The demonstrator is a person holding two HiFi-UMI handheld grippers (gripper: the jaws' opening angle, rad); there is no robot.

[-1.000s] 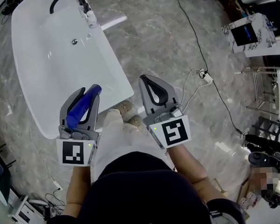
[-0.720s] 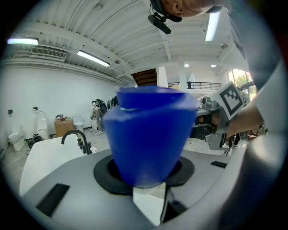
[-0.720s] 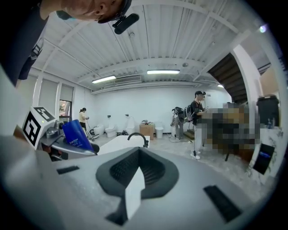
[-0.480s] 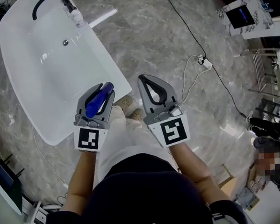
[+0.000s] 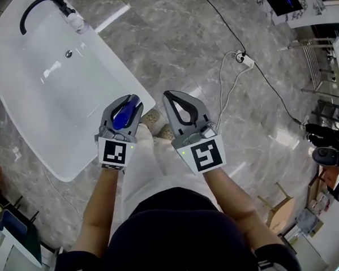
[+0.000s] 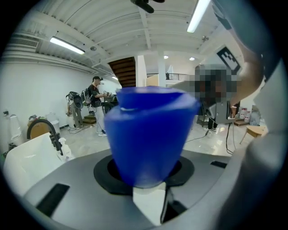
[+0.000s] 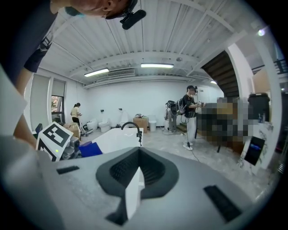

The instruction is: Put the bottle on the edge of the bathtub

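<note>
- left gripper (image 5: 127, 101): its jaws stand apart and pinch the blue bottle (image 5: 123, 114) between them. the left gripper view shows the bottle filling the gap, one end pointing forward past the tips.
- bottle: carried in the air along the jaws and lying close to level. in the head view it hangs at the near right side of the bathtub (image 5: 72, 109), over or just beside the rim. which of the two cannot be told from above. it rests on no surface.
- right gripper (image 5: 168, 96): its jaws are pressed together at the tips with nothing between them, as the right gripper view shows. it is held beside the left gripper, over the grey stone floor (image 5: 176, 41), and takes no part in the carry.
- bathtub: white and empty of objects, with a black tap (image 5: 35, 9) at the far end and a drain (image 5: 68, 53) in the bottom. the rim nearest the person is bare and seems wide enough to serve as a landing place.
- person: stands just beside the tub, shoes (image 5: 153, 120) visible between the two grippers.
- progress: the bottle is picked up and brought to the tub, so the fetching part appears done. the placing part is not yet done.
- what is left, as a judgement: bring the bottle over the rim, set it down so that it stands or lies steady, spread the left jaws and draw the gripper away.
- risk, as a judgement: the rim slopes toward the basin, so a bottle let go off centre could slide in.
</note>
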